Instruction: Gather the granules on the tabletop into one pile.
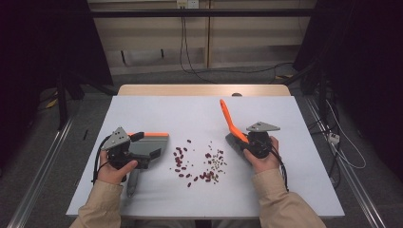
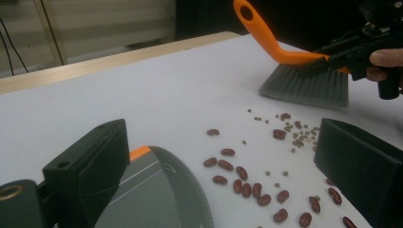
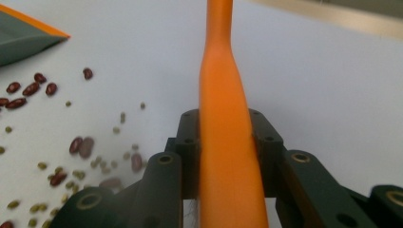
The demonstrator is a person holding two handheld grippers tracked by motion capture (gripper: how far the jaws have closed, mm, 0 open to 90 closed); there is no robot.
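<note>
Clamped on the orange handle of the brush [image 3: 223, 142], right gripper [image 1: 252, 142], both jaws pressed flat against the handle's sides as seen in the right gripper view. Held in the left gripper [image 1: 127, 151], a grey dustpan [image 1: 149, 145] with an orange edge, jaws set apart with the pan between them; whether the pads actually press on it, cannot tell.

From the left gripper view, grey bristles [image 2: 306, 88] fanned on the white table [image 1: 157, 109], just beyond the scatter; from the right gripper view, bristles hidden under the jaws, handle running straight up the frame. From the high view, both hands low at the table's near side, dustpan left, brush right, well apart.

Between them, red beans [image 1: 180, 159] and small green beans [image 1: 216, 161] strewn loose, nothing else across the path.

Brush handle long axis tilted up and away from the person, leaning left, hanging hole [image 2: 246, 12] at the far tip. Dustpan mouth facing the beans.
</note>
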